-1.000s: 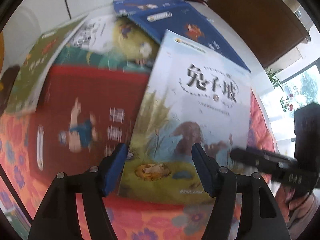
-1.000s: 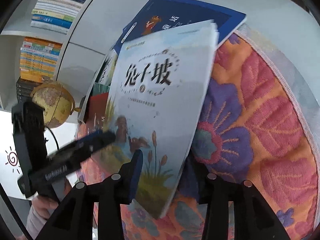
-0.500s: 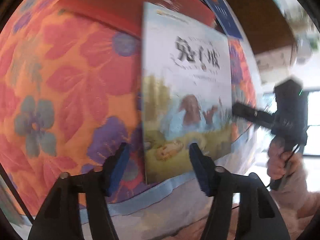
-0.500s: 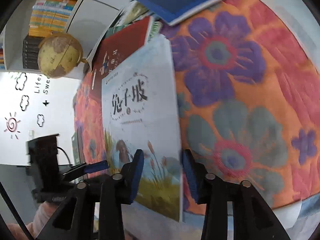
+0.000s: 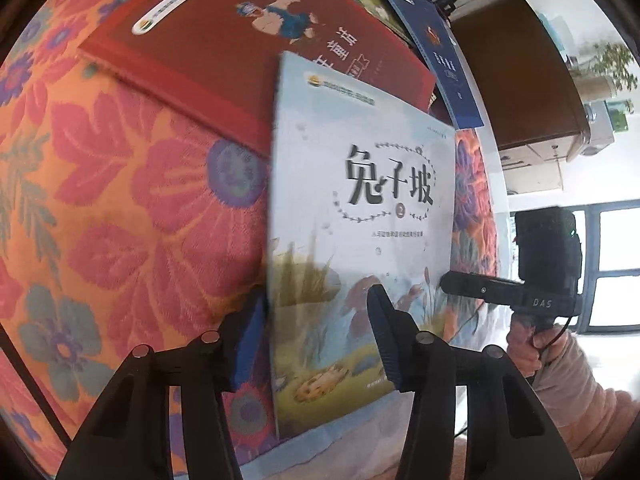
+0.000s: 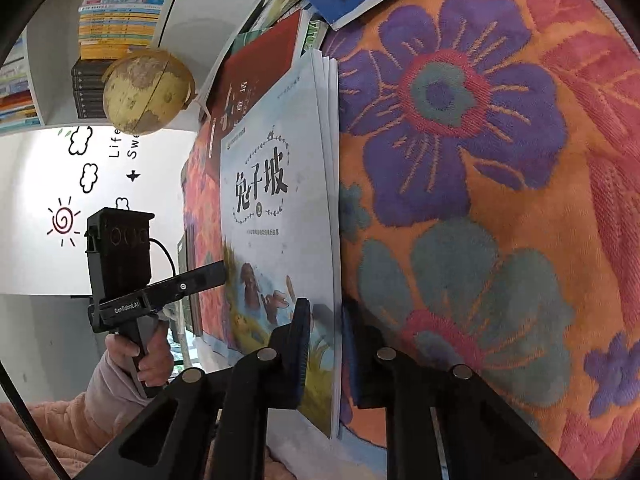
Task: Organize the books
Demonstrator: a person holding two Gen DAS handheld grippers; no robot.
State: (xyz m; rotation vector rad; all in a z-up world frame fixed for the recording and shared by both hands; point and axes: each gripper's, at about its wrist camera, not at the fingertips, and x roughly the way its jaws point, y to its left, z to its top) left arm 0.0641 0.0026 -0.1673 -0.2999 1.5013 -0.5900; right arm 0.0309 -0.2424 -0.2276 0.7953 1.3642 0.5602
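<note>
A pale blue picture book with a rabbit-hill cover lies tilted over the near edge of the floral cloth, its top corner overlapping a red book. My left gripper straddles the book's left edge. Its jaws are closing, with the book between them and a gap still showing. In the right wrist view my right gripper is shut on the loose-page edge of the same book. Each gripper shows in the other's view: the right gripper and the left gripper.
A dark blue book and more books lie behind the red book. A globe and a shelf of books stand at the left. A brown cabinet is at the right. A hand in a pink sleeve holds the left gripper.
The pale blue book has slid off the pile toward the table's near edge. My right gripper has shut on its page edge. My left gripper has narrowed and shifted to its left edge.
</note>
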